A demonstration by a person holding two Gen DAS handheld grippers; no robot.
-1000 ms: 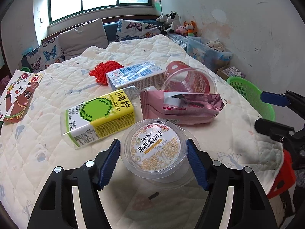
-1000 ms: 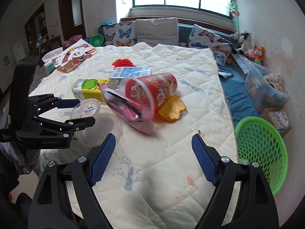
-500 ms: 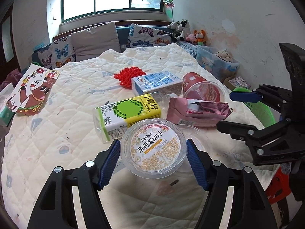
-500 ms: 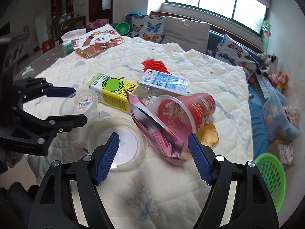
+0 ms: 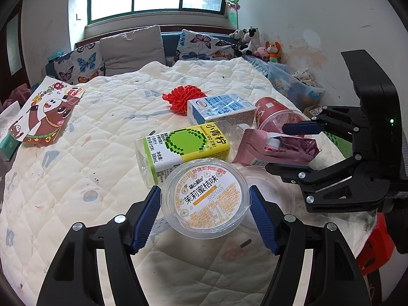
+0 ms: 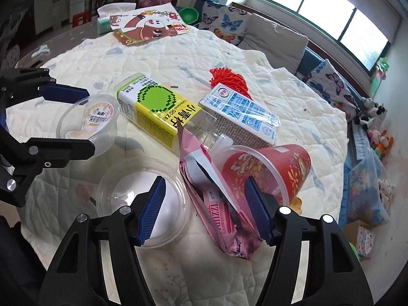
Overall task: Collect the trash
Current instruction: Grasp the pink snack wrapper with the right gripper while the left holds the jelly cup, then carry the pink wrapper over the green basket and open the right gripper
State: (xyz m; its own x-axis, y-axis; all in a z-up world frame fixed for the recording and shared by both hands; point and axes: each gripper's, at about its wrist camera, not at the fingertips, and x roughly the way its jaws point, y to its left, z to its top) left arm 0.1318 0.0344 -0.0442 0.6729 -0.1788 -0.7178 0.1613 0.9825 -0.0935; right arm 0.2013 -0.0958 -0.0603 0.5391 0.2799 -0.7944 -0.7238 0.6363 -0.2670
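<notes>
Jelly cup — seemingly in left gripper

We see a lived-in home: a far window bench with butterfly-print cushions, small plush toys, and a cream quilted cloth over the tabletop.

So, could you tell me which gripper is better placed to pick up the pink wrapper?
Right. The right gripper already straddles the pink wrapper, jaws closing; the left gripper holds a jelly cup.
</notes>
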